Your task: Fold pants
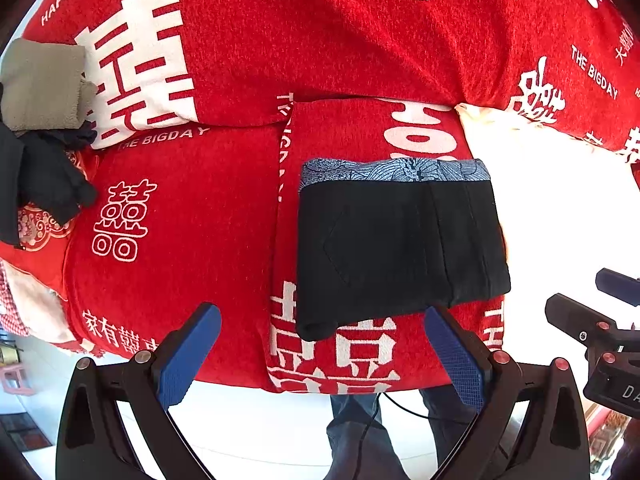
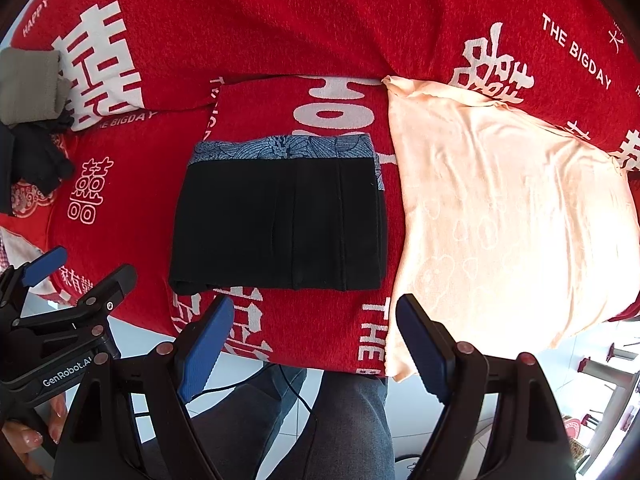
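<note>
I'm seeing black pants (image 2: 280, 224) lying folded in compact rectangle on red cover (image 2: 280, 32), blue patterned waistband at far edge. Left gripper (image 1: 322, 354) hovering with jaws spread wide, nothing between them, pants just ahead, near right finger. Right gripper (image 2: 314, 344) likewise gaping, empty, pants lying ahead between fingers' line. Peach cloth (image 2: 500, 208) lying right of right jaws, possibly touching pants' edge. Grey-green bundle (image 1: 42, 84) sitting far left

Red printed blanket (image 2: 320, 20), peach towel (image 2: 500, 208), olive cloth (image 1: 40, 84), dark garment (image 1: 44, 184).
</note>
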Tool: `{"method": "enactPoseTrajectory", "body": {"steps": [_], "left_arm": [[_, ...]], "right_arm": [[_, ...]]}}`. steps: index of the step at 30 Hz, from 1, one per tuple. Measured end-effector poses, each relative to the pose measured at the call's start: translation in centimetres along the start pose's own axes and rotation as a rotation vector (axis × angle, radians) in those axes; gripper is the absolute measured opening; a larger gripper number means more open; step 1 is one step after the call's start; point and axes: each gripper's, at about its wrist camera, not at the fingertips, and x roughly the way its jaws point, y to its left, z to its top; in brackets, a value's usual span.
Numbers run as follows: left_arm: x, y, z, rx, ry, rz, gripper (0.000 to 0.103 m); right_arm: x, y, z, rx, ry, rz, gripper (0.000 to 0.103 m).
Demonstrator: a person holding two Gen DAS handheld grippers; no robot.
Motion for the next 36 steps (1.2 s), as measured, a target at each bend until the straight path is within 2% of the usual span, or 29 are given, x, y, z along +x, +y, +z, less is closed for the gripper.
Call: {"method": "enactPoseTrajectory", "body": {"steps": [36], "left_arm": [[-0.19,-0.1,0.03,-0.017,-0.003,-0.031,0.102]], "right_arm": [[0.1,-0.1,0.22,-0.01,0.004,0.016,0.086]]}}
